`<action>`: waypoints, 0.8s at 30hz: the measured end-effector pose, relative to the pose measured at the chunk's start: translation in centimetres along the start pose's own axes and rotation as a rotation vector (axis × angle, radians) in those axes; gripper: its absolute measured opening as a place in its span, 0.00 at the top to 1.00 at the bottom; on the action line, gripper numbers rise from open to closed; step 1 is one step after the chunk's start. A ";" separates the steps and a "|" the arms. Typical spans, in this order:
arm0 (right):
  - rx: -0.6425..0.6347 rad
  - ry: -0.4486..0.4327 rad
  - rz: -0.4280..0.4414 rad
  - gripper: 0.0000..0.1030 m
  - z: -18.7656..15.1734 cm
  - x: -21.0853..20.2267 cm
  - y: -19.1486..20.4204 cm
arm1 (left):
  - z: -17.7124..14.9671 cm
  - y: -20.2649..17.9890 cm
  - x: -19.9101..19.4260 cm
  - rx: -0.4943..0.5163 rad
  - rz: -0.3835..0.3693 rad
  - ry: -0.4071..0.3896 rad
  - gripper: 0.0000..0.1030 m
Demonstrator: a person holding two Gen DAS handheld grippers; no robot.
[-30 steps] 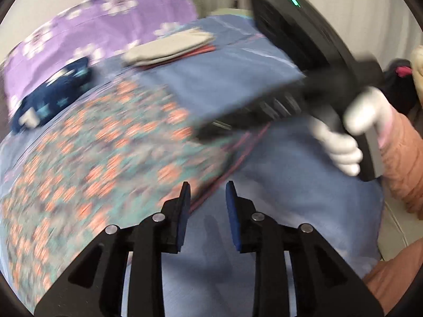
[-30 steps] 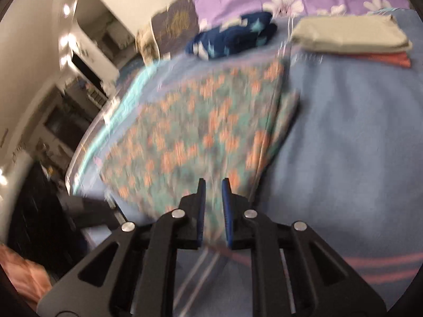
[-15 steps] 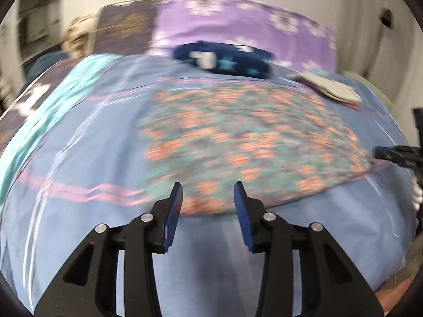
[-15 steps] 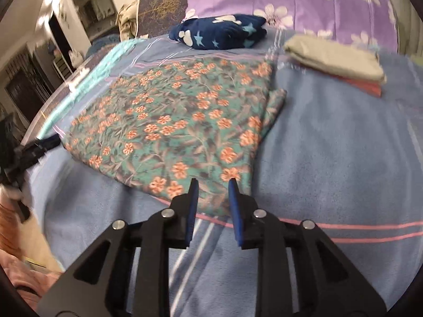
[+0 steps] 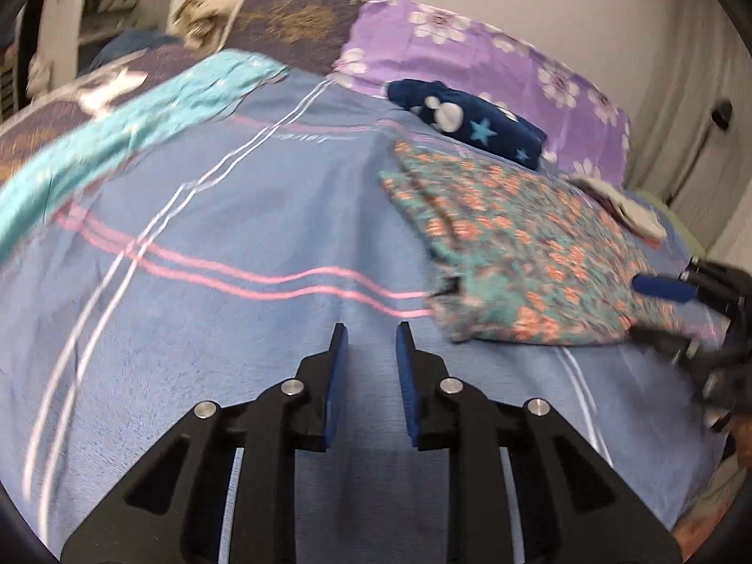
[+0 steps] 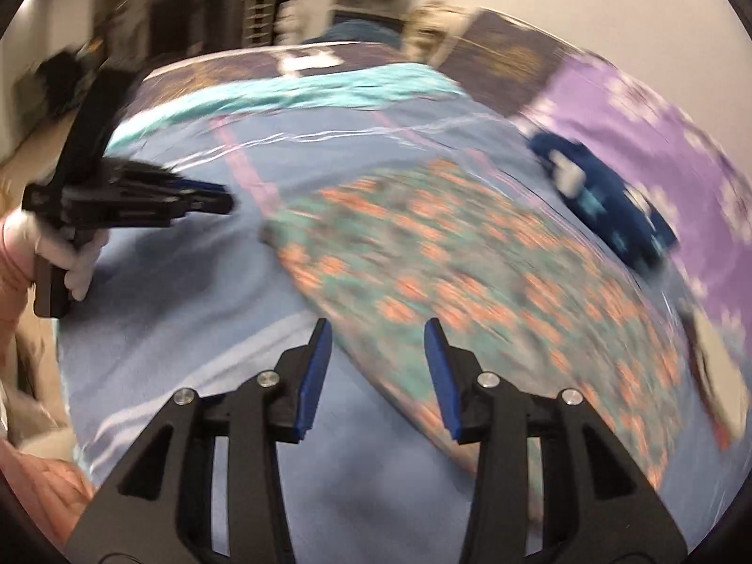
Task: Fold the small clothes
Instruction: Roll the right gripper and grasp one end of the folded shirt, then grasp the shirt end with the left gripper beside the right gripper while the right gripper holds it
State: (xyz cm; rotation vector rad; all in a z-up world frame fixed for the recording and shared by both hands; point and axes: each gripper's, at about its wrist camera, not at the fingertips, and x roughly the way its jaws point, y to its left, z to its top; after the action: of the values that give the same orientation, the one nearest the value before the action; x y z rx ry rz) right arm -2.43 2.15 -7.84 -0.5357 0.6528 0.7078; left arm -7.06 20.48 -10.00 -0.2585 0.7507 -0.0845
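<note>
1. we are holding the left claw (image 5: pixel 366 331) over bare blue striped bed cover (image 5: pixel 235 216), narrowing, nothing between its pads.
2. the teal cloth with orange flowers (image 5: pixel 521 244) is lying flat, right of it, long axis running away toward the purple pillow (image 5: pixel 493 61).
3. the right claw (image 6: pixel 378 329) is spreading, empty, at the cloth's near edge, so nearer.

No readable text, labels, brands or numbers in either view. Blue blanket (image 5: pixel 244 216) has a faint line of small lettering (image 5: pixel 308 137) beside its white stripes, too blurred to read. Dark navy garment (image 5: pixel 474 122) carries only white shapes and star prints, no letters. Right wrist view is motion-blurred throughout.
</note>
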 end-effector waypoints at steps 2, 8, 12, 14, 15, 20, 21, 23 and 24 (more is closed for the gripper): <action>-0.124 0.005 -0.037 0.60 1.5 2.3 3.1 | -0.4 1.4 0.6 -0.068 -0.027 0.000 0.78; -0.373 0.049 -0.192 0.58 3.4 7.8 8.6 | -1.3 3.8 1.8 -0.181 -0.105 0.008 0.78; -0.498 0.006 -0.312 0.57 3.4 9.8 10.6 | -1.5 4.4 2.1 -0.210 -0.144 0.005 0.78; -0.534 -0.022 -0.351 0.57 3.4 10.2 11.1 | -1.6 4.8 2.2 -0.230 -0.169 0.003 0.78; -0.538 -0.028 -0.368 0.60 3.5 10.5 11.4 | -1.6 5.0 2.2 -0.240 -0.180 0.002 0.78; -0.520 -0.053 -0.392 0.92 3.5 11.2 11.5 | -1.6 5.2 2.3 -0.252 -0.199 0.007 0.78; -0.525 -0.082 -0.384 0.93 3.5 10.6 11.6 | -1.4 5.2 2.2 -0.253 -0.203 0.013 0.78; -0.536 -0.121 -0.365 0.93 3.3 9.5 12.0 | -0.1 5.0 2.2 -0.237 -0.251 0.016 0.78; -0.532 -0.117 -0.356 0.93 3.3 9.4 11.9 | 0.6 4.8 2.2 -0.226 -0.268 0.012 0.78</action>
State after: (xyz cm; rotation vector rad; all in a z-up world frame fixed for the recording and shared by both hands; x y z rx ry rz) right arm -4.49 15.78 -14.86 -1.0630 0.2400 0.5650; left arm -5.07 24.89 -12.29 -0.5744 0.7343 -0.2561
